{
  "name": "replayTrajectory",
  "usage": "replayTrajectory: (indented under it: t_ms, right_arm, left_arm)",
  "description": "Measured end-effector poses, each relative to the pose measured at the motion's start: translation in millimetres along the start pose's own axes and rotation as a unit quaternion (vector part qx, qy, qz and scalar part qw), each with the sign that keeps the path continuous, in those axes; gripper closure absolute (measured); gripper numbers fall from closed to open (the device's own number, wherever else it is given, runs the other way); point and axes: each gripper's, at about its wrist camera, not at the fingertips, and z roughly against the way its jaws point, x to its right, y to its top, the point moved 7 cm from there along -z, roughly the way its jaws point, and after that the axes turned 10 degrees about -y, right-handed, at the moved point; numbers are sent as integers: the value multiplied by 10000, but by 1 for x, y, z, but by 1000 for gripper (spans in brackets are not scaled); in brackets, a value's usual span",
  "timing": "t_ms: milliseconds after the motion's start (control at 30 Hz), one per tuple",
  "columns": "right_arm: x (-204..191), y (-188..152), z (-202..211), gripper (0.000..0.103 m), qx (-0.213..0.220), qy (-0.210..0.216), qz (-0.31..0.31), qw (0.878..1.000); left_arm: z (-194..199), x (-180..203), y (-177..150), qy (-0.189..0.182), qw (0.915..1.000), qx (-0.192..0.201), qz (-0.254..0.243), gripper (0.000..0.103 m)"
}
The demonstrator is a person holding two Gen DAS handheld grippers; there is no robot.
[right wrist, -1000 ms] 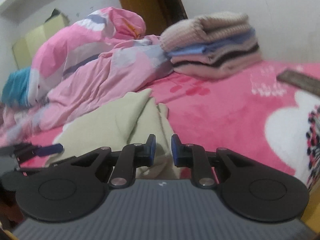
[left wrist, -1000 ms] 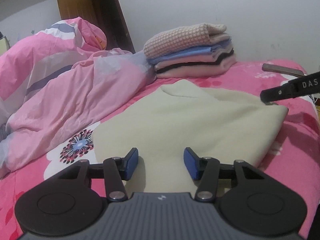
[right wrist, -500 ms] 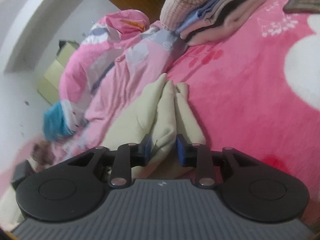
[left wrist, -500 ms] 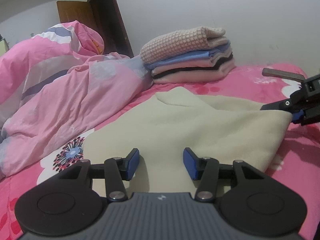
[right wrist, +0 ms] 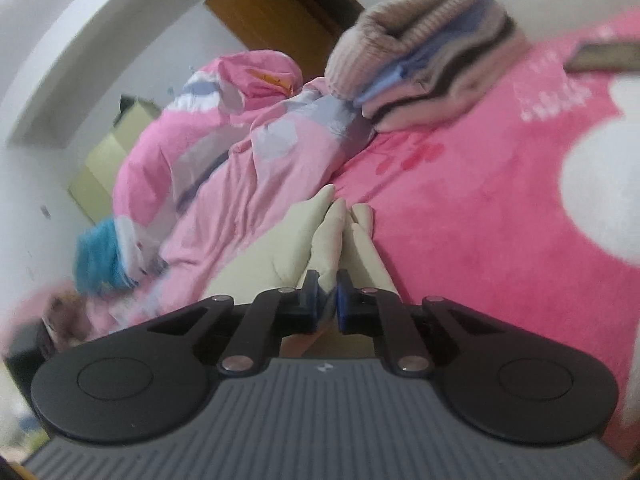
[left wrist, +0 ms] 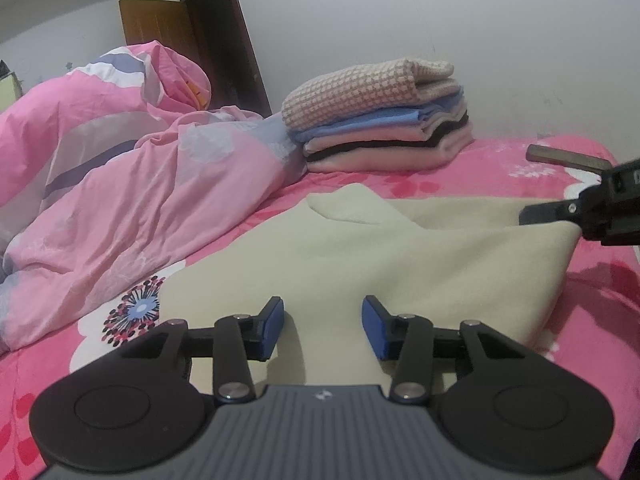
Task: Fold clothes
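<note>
Two grippers work over one bed with a bright pink floral bedspread [left wrist: 460,176]. Largest item on it: a rumpled pink quilt with white and grey-blue bands [left wrist: 120,184], heaped along the left side. Next, a cream-coloured soft fleece garment [left wrist: 360,256] lies spread flat on the bedspread in the middle, just beside the quilt's edge. Behind it, against the white wall, sits a stack of folded clothes, topped by a beige waffle-knit piece [left wrist: 380,116], with blue, pink and black layers under it. A flat dark rectangular object [left wrist: 568,158] lies on the bedspread to the right of the stack; its nature cannot be told.

Left gripper [left wrist: 323,330]: jaws spread wide, hovering low over the near edge of the garment, nothing between them.

Right gripper [right wrist: 328,300]: jaws nearly together, pinching a bunched fold of the cream garment at its right edge; in the left wrist view it shows at that far right corner. Right wrist view is tilted and blurred.
</note>
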Motion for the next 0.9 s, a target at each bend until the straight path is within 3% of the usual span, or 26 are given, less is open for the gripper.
replayTrajectory:
  t_ms: [167, 233, 333, 433, 567, 667, 767, 900]
  right_arm:
    - [0, -3, -2, 96, 14, -181, 238, 9996]
    - [9, -11, -10, 96, -185, -499, 353, 9980]
    - [14, -11, -12, 94, -308, -515, 283, 9978]
    - [14, -4, 3, 92, -50, -747, 221, 9969]
    - [6, 20, 33, 89, 691, -1288, 538, 9878]
    - [-35, 25, 28, 89, 831, -981, 1227, 9841]
    - [-69, 10, 3, 89, 524, -378, 1587, 9852]
    - [-61, -28, -46, 90, -285, -793, 1859, 9790]
  left_arm:
    - [-3, 2, -1, 10, 10000, 39, -7, 59]
    - [-4, 4, -2, 14, 10000, 85, -40, 59]
    - [-6, 5, -2, 33, 9999, 137, -50, 59]
    - [-5, 3, -2, -15, 9999, 143, -2, 59]
    - [-6, 1, -3, -96, 9998, 180, 88, 59]
    - [-6, 0, -3, -149, 9995, 206, 171, 59]
    - [-5, -3, -3, -211, 9992, 193, 282, 58]
    - [0, -16, 2, -365, 9972, 97, 646, 54]
